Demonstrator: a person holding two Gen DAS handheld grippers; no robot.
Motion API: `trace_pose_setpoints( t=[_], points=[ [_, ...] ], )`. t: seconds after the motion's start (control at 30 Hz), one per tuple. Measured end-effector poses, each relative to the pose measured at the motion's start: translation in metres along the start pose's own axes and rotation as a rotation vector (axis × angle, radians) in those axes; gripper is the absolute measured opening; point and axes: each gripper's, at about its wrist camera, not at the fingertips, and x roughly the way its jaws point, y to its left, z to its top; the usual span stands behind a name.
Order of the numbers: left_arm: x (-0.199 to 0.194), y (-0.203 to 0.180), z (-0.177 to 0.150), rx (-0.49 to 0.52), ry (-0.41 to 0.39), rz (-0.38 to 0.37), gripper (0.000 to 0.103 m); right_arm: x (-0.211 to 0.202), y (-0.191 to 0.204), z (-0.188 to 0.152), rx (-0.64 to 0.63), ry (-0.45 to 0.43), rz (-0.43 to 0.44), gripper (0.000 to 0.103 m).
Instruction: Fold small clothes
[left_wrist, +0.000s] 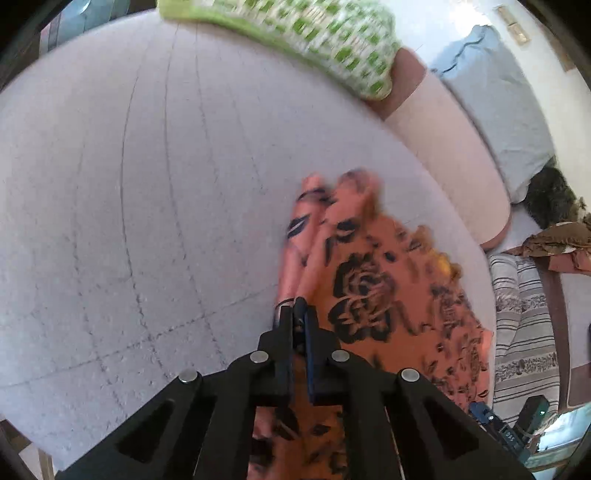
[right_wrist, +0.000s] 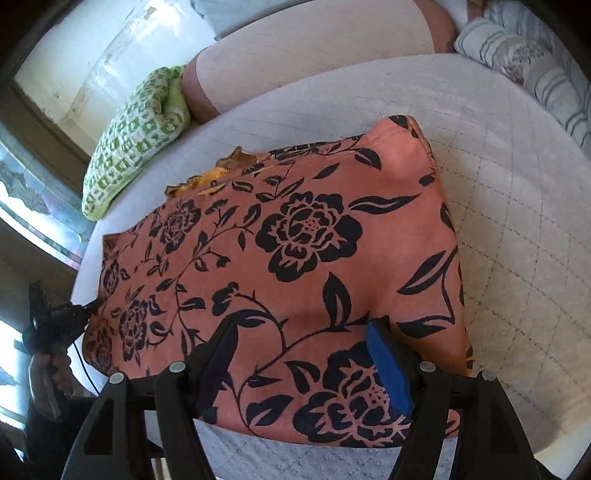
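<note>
A white quilted bed (right_wrist: 517, 221) fills both views, its stitching in a diamond grid. On it, near the front edge, lies the garment (right_wrist: 295, 258): salmon-orange cloth printed with large black roses, leaves and curling stems. In the right wrist view it is spread fairly flat, one side folded under along a soft rounded edge, with a bit of yellow-orange trim showing at the far side. In the left wrist view the garment (left_wrist: 388, 288) is blurred and bunched into ridges.

A green-and-white checked pillow (right_wrist: 136, 136) rests at the bed's far edge.

The right gripper (right_wrist: 303, 347) hovers over the near hem, jaws wide and empty. The left gripper (left_wrist: 298, 310) has its jaws pinched together on the garment's edge.

No writing can be read clearly.
</note>
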Motion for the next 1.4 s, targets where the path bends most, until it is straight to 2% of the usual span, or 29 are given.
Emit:
trace_pose_setpoints(
  t=[0.07,0.1,0.13,0.2,0.37,0.43,0.47,0.53,0.57,0.7,0.77,0.83,0.9,1.0,1.17,1.23,1.3,1.37,1.4],
  points=[
    [-0.01,-0.014,0.006,0.059,-0.035,0.003,0.01,0.0,-0.002,0.001,0.0,0.007,0.013,0.076],
    [-0.012,-0.02,0.011,0.088,-0.057,0.023,0.025,-0.001,-0.004,0.001,0.001,0.012,0.015,0.076],
    [-0.011,-0.024,0.018,0.101,-0.069,0.021,0.047,-0.001,-0.006,0.002,0.01,0.014,0.022,0.076],
    [-0.001,-0.028,0.029,0.09,-0.067,0.028,0.062,-0.003,-0.006,0.004,0.023,0.008,0.035,0.076],
    [0.041,-0.042,0.06,0.143,-0.018,0.082,0.062,-0.002,-0.005,0.004,0.019,0.005,0.042,0.076],
    [0.056,-0.036,0.065,0.168,0.019,0.152,0.007,-0.001,-0.005,0.004,0.01,0.007,0.043,0.076],
    [0.059,-0.021,0.066,0.112,0.03,0.156,0.006,-0.001,-0.005,0.004,0.007,0.007,0.044,0.076],
    [0.061,-0.002,0.064,-0.003,0.015,0.074,0.007,0.0,-0.006,0.003,0.004,0.011,0.045,0.076],
    [0.06,0.003,0.063,-0.025,0.002,0.054,0.006,0.0,-0.006,0.003,0.003,0.011,0.047,0.076],
    [0.056,-0.002,0.059,-0.014,-0.026,0.052,0.008,0.002,-0.007,0.001,0.001,0.015,0.046,0.076],
    [0.044,-0.005,0.059,-0.006,-0.048,0.041,0.026,0.002,-0.008,0.001,0.011,0.013,0.048,0.076],
    [0.026,-0.006,0.056,0.001,-0.078,0.02,0.065,0.002,-0.009,0.001,0.022,0.013,0.06,0.078],
    [0.013,-0.005,0.053,-0.009,-0.105,-0.013,0.071,0.001,-0.011,0.001,0.032,0.012,0.069,0.078],
    [0.011,-0.004,0.047,0.004,-0.081,-0.056,0.071,0.0,-0.012,0.002,0.048,0.016,0.076,0.078],
    [0.042,0.004,0.033,0.014,0.051,-0.08,0.069,0.0,-0.011,0.0,0.041,0.012,0.072,0.078],
    [0.04,0.004,0.031,0.055,0.05,-0.017,0.009,0.0,-0.01,-0.001,0.035,0.012,0.07,0.078],
    [0.033,0.006,0.032,0.053,0.036,-0.043,0.009,0.0,-0.009,-0.001,0.022,0.02,0.064,0.078],
    [0.031,0.003,0.027,0.093,0.018,-0.02,0.009,0.0,-0.009,0.0,0.018,0.025,0.066,0.078],
    [0.042,0.013,0.024,0.056,0.053,0.007,0.01,0.001,-0.009,-0.001,0.018,0.024,0.066,0.078]
  ],
)
